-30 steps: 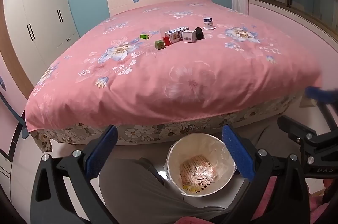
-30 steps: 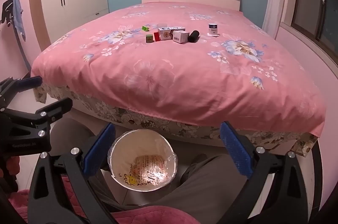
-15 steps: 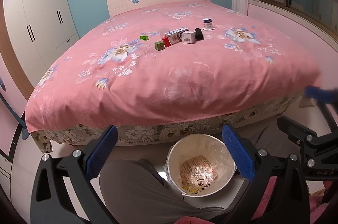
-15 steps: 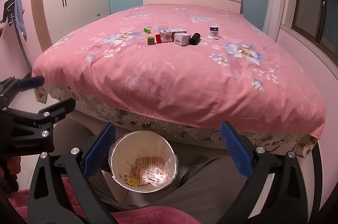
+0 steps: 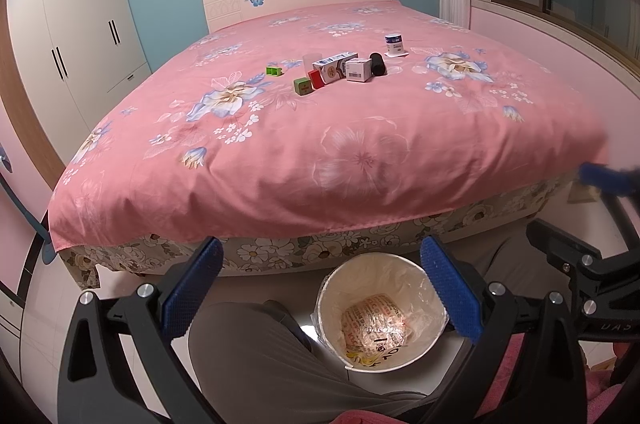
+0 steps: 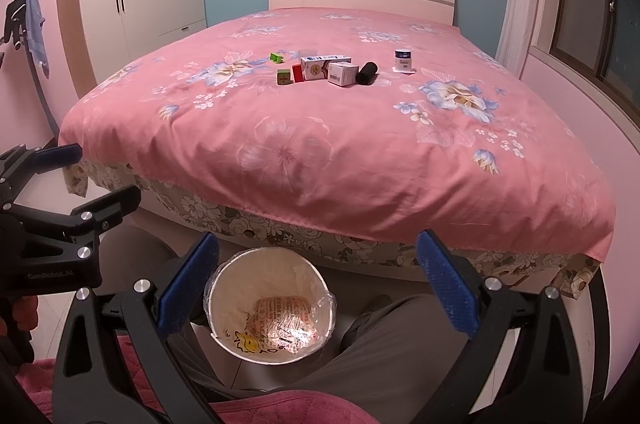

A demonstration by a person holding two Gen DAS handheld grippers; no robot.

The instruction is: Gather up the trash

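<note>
Left view only: my right tongs (image 5: 600, 208) show at the right edge, one blue pad blurred, the black frame below it; a window runs along the right wall.
Right view only: my left tongs (image 6: 80, 172) show at the left edge with a bit of my hand (image 6: 18, 312) under the black body; a blue cloth (image 6: 34, 20) hangs on the left wall.
Both views: the bed (image 5: 320, 160) under a pink flowered cover, the white wardrobe (image 5: 80, 36) to its left, and my grey trouser legs (image 5: 256, 356) low in the frame.
Trash on the bed: a cluster well ahead of both tongs, near the middle of the cover. From left: a small green piece (image 5: 274, 70), a green cube (image 5: 302, 86), a red block (image 5: 316, 79) touching a long white carton (image 5: 334, 66), a white box (image 5: 359, 70), and a black cylinder (image 5: 377, 64) lying on its side just beside it. A small blue-and-white jar (image 5: 394, 44) stands apart, further back and to the right. A clear cup behind the carton is faint; I cannot be sure of it.
Bin: the lined wastebasket (image 5: 404, 356) stands on the floor at the foot of the bed, between my knees, low between the pads of each pair of tongs. A crumpled printed wrapper (image 5: 376, 320) lies at its bottom.
Left tongs: spread wide, released, nothing between the blue pads (image 5: 192, 288), touching nothing.
Right tongs: equally wide apart, empty; their pads (image 6: 448, 288) are clear of the bin and the bed.
</note>
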